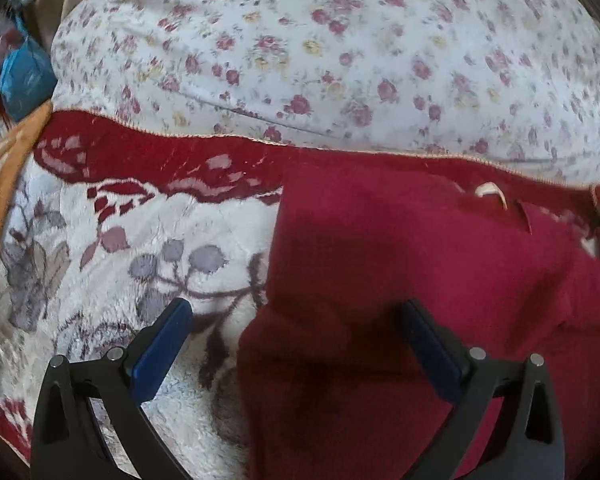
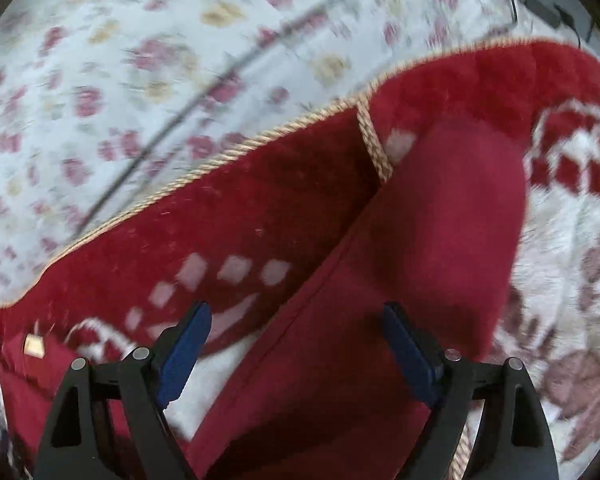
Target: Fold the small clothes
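Left gripper (image 1: 296,320): blue-padded jaws spread wide, holding nothing, above the garment's left edge.
Right gripper (image 2: 298,322): jaws apart, empty, over a sleeve-like fold.
Dark red knitted garment (image 1: 440,264): flat on the plush red-and-cream floral blanket (image 1: 112,248).
White floral sheet (image 1: 320,40): beyond the blanket's corded edge.

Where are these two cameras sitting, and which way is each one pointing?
Left wrist view: mounted on the left gripper, looking forward and down past its two open blue-padded fingers at the dark red garment lying on a plush patterned blanket.
Right wrist view: mounted on the right gripper, fingers also open, looking down along a long part of the same red garment.
Both views share the garment, the blanket with its corded edge, and the floral sheet beyond.
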